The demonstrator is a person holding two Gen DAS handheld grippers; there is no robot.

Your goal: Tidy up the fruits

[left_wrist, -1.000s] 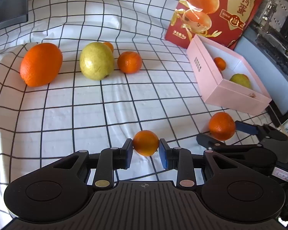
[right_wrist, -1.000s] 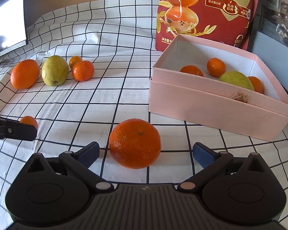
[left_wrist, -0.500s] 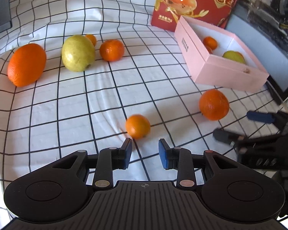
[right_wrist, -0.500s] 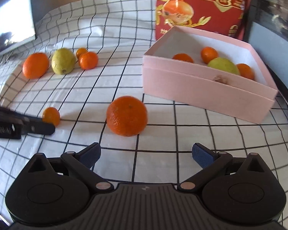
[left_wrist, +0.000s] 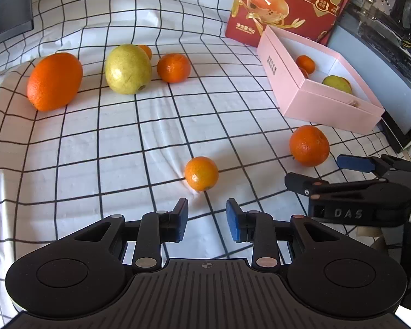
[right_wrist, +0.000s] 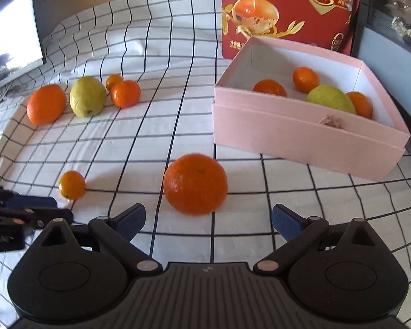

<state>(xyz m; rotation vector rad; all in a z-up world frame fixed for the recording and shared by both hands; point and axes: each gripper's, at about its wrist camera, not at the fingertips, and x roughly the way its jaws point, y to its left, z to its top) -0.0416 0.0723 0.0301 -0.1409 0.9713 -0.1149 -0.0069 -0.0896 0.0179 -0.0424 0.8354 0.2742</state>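
Resting on the checked cloth (left_wrist: 101,148), a small orange (left_wrist: 201,173) is seen just ahead of the left gripper (left_wrist: 207,218), whose jaws are parted by a narrow gap and hold nothing. No contact between the pads and the fruit is shown. A larger mandarin (right_wrist: 195,183) is placed just ahead of the right gripper (right_wrist: 208,219), whose jaws are spread wide and are likewise empty; the mandarin is seen near the front wall of the pink box (right_wrist: 301,139), apart from it.

Inside the box, which is set toward the cloth's far right corner, 3 orange fruits and 1 green fruit (right_wrist: 330,99) are counted in the right wrist view. A red printed bag (right_wrist: 287,8) is stood upright directly behind the box.

Toward the far left edge of the cloth, 4 fruits are grouped: a big orange (left_wrist: 54,81), a yellow-green fruit (left_wrist: 128,68) beside it, a mandarin by the group (left_wrist: 174,67), and a tiny orange (right_wrist: 114,81) partly hidden behind them. A dark screen (right_wrist: 11,33) is seen beyond the cloth's left corner.
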